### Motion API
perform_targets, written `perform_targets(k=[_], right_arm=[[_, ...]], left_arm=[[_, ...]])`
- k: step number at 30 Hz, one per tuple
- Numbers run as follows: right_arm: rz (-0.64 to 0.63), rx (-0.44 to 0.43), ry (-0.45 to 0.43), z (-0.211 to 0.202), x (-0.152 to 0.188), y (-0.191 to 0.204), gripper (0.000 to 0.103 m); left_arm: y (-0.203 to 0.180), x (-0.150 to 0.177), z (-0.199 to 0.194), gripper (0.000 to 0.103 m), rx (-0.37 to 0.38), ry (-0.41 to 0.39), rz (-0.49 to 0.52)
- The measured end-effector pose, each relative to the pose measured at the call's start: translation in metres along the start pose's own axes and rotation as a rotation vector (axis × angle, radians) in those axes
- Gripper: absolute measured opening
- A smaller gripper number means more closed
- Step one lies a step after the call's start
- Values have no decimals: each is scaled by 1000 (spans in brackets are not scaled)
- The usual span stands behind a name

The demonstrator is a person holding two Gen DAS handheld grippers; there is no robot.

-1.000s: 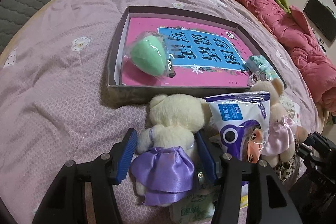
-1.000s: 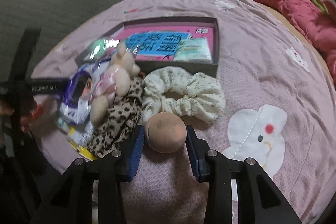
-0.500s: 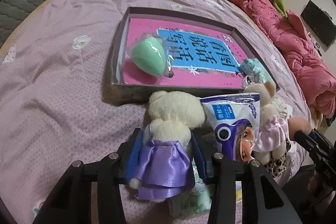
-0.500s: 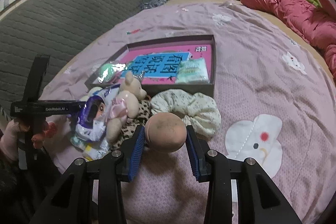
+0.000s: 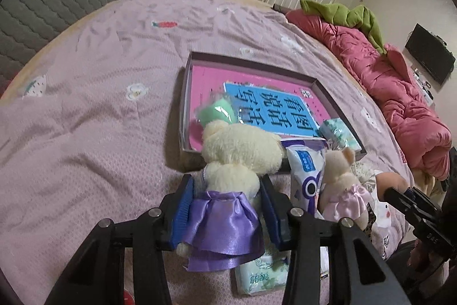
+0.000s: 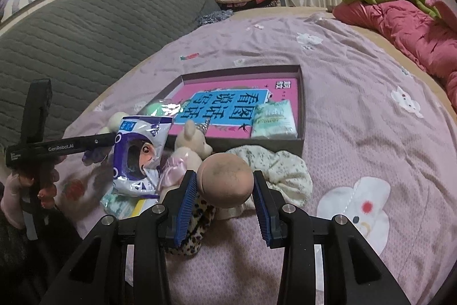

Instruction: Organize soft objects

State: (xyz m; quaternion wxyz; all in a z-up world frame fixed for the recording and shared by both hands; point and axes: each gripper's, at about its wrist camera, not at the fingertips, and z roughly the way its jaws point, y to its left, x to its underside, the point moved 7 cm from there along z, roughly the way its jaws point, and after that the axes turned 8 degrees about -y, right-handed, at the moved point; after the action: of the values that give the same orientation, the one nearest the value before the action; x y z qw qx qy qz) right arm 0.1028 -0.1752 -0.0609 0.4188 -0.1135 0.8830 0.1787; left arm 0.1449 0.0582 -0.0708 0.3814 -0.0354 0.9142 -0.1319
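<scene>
My left gripper is shut on a cream teddy bear in a purple satin skirt, its blue pads pressing the bear's waist just above the bed. My right gripper is shut on a pinkish-tan soft ball, held above the pile. Beyond both lies a shallow dark box lined with a pink and blue book. In the box are a green sponge in clear wrap and a tissue packet.
Loose on the lilac bedspread lie a purple snack bag, a small bear in a pink dress, a cream floral scrunchie, a leopard scrunchie and a tissue pack. A red quilt lines the right; a grey headboard the left.
The left jaws closed onto the purple-skirted bear and raised it. The right gripper lifted the ball off the bedspread; both views tilted up.
</scene>
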Motion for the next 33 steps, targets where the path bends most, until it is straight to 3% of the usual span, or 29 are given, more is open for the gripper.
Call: perform_targets(k=[4, 8, 13, 20, 33], right_arm=[[-10, -1, 0, 3, -2, 0, 40], [-7, -2, -3, 4, -3, -1, 40], [-5, -3, -10, 6, -6, -2, 40], [-3, -8, -30, 7, -12, 0, 40], [-40, 0, -69, 9, -25, 7, 40]], left_arm=[[-1, 1, -3, 46, 10, 9, 7], [6, -1, -8, 46, -26, -12, 14], [27, 0, -12, 46, -66, -13, -31], [44, 1, -19, 46, -67, -20, -83], [-1, -14, -17, 46, 9, -87, -18]])
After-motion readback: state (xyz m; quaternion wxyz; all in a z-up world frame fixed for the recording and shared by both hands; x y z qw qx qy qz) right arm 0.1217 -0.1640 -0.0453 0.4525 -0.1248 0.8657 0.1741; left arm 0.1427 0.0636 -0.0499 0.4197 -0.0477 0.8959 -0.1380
